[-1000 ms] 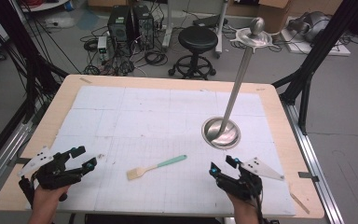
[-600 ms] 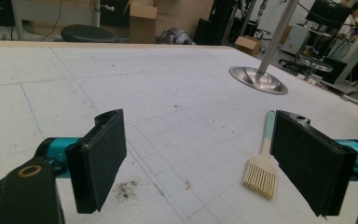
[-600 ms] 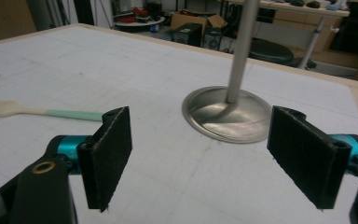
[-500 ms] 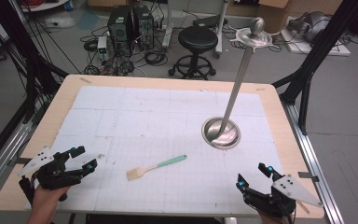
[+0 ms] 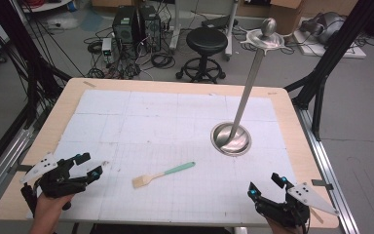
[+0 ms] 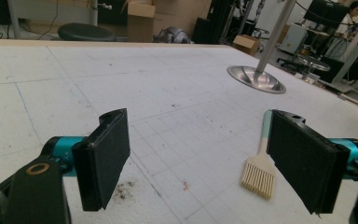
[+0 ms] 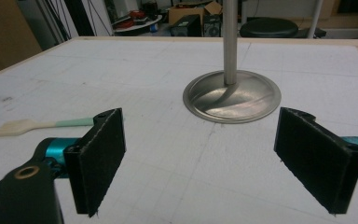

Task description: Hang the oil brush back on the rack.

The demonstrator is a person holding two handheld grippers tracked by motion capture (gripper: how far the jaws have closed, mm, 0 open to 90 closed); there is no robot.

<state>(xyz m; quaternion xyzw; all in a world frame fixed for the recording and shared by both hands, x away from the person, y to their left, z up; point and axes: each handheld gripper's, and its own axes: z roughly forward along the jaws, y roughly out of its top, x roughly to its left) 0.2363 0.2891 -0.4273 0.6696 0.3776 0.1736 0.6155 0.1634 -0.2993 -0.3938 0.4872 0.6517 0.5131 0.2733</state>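
Pale-bristled pastry brush with mint-green handle (image 5: 161,174) lies untouched mid-desk; right tool (image 5: 268,190), jaws apart, has retreated to the near-right corner.

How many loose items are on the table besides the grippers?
2: a brush near the front centre, and a metal stand right of centre, farther back.

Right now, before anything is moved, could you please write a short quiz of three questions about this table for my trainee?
1. True or false: the left hand-held gripper is shut on the brush.
2. On what does the metal pole stand?
A. a black stool
B. a round metal base
C. a cardboard box
3. Fill in: the brush handle is ____ in colour.

Key: 1 false, both hand-held grippers are open, the right hand-held gripper too; 2 B; 3 green.
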